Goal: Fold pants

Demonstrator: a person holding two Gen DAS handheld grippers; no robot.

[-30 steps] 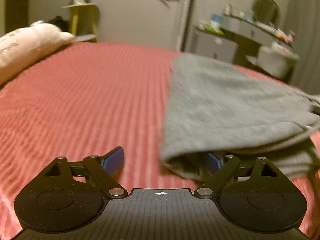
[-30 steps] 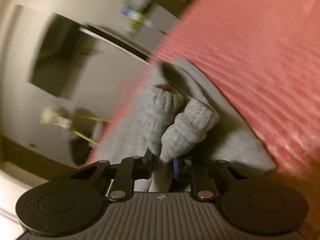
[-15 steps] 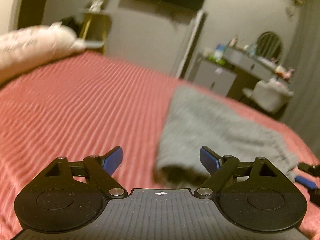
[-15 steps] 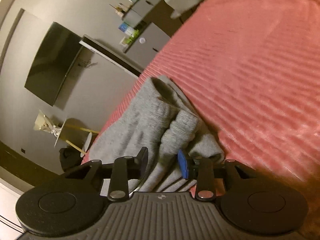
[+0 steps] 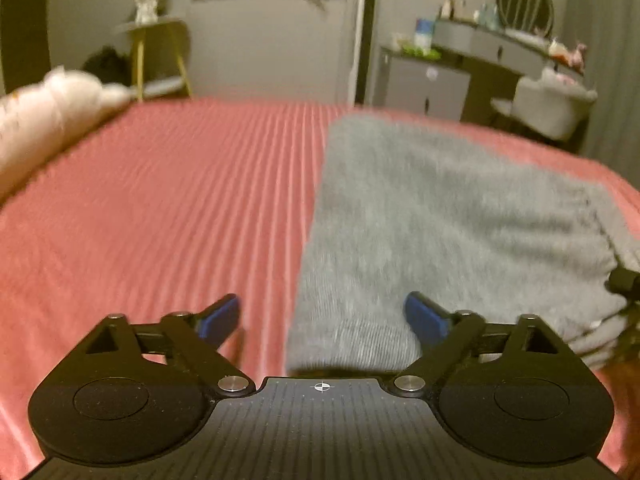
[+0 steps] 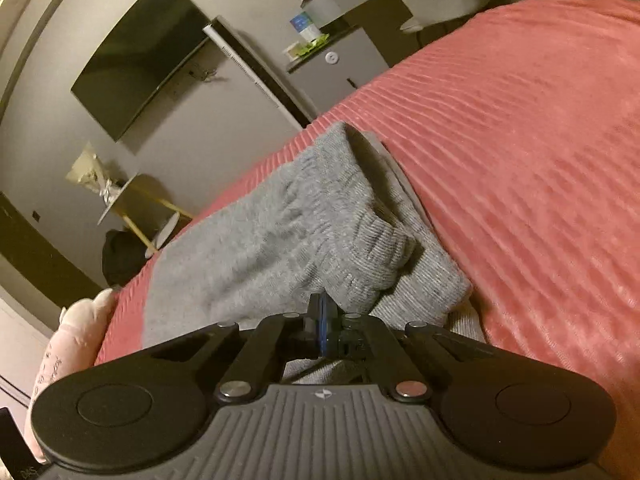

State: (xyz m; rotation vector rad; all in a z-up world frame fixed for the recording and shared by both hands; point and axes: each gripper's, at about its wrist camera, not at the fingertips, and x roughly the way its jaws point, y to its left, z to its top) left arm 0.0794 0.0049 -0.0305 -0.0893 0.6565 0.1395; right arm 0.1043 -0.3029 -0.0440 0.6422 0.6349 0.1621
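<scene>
The grey pants lie folded on the red ribbed bedspread. My left gripper is open; a ribbed cuff edge of the pants lies between its blue pads, untouched. In the right wrist view the pants lie flat with ribbed cuffs stacked at the near end. My right gripper has its blue pads pressed together just short of the cuffs; no cloth shows between them. The right gripper also shows at the far right edge of the left wrist view.
A pale pillow lies at the bed's left side. Beyond the bed stand a small yellow-legged table, a grey cabinet, a vanity with a mirror and a wall television.
My right gripper let go of the bunched cuffs, opened, then shut empty; the cuffs now lie flat. My left gripper stayed open and drew back from under the pants' edge.
</scene>
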